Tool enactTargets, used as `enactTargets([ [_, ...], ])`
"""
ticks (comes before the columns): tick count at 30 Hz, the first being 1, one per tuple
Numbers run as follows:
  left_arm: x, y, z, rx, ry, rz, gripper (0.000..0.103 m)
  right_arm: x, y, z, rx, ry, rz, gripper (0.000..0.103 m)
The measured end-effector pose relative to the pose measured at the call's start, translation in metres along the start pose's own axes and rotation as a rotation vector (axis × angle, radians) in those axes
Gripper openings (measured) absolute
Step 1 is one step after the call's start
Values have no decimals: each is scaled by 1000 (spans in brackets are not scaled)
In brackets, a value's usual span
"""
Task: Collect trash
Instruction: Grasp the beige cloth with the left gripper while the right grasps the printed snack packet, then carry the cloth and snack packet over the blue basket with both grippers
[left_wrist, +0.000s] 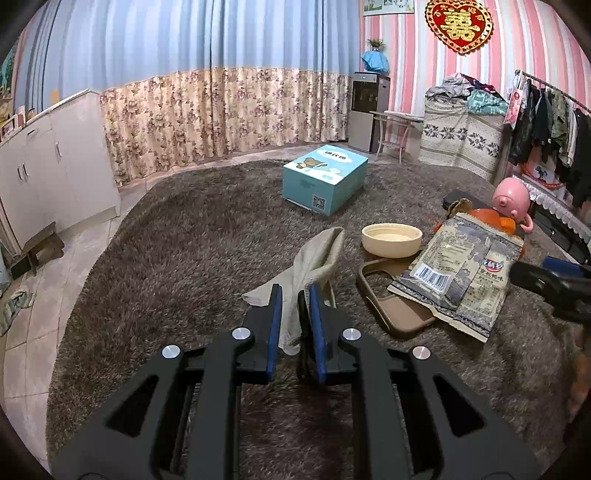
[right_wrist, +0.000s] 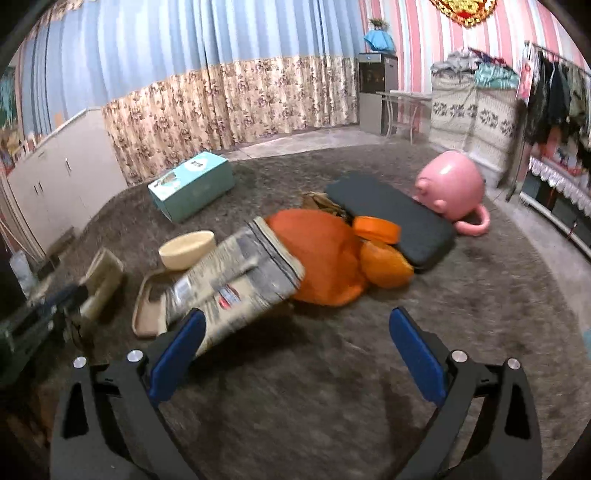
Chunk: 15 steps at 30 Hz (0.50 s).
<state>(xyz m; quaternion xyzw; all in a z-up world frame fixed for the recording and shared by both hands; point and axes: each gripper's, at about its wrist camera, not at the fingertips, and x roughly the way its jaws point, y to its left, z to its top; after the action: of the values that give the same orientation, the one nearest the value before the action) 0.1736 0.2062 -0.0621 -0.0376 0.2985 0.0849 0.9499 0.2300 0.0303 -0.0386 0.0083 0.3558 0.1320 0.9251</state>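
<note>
Shaggy grey rug (left_wrist: 192, 236) is bordered by curtains (left_wrist: 221, 110). Beige cloth (left_wrist: 314, 258) on rug is clamped by left gripper (left_wrist: 295, 295). Right gripper (right_wrist: 295, 332) is spread wide, empty; snack bag (right_wrist: 236, 273) touches its left pad.

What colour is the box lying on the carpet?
Teal box with a white top panel, clearest in the left wrist view.

Bare rug (right_wrist: 314, 387) before snack bag (right_wrist: 236, 273).
</note>
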Motion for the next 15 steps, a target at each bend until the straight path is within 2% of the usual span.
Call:
enactTargets([
  [2,0,1,0,-4,-1,-9,15,9,3,4,6,18,29,66],
  [3,1,1,0,-5,3,-13,15,13,5,6,9,28,47,59],
  [4,2,1,0,-7,10,-16,15,17,7,7,11,44,72,43],
  [7,4,6,0,-10,11,-19,15,13,13,4,-4,31,107,20],
  [11,5,5,1,-4,14,-17,15,-4,12,1,-18,7,142,9],
  [15,6,3,0,5,13,-11,15,-36,-6,-2,-4,-41,130,6],
])
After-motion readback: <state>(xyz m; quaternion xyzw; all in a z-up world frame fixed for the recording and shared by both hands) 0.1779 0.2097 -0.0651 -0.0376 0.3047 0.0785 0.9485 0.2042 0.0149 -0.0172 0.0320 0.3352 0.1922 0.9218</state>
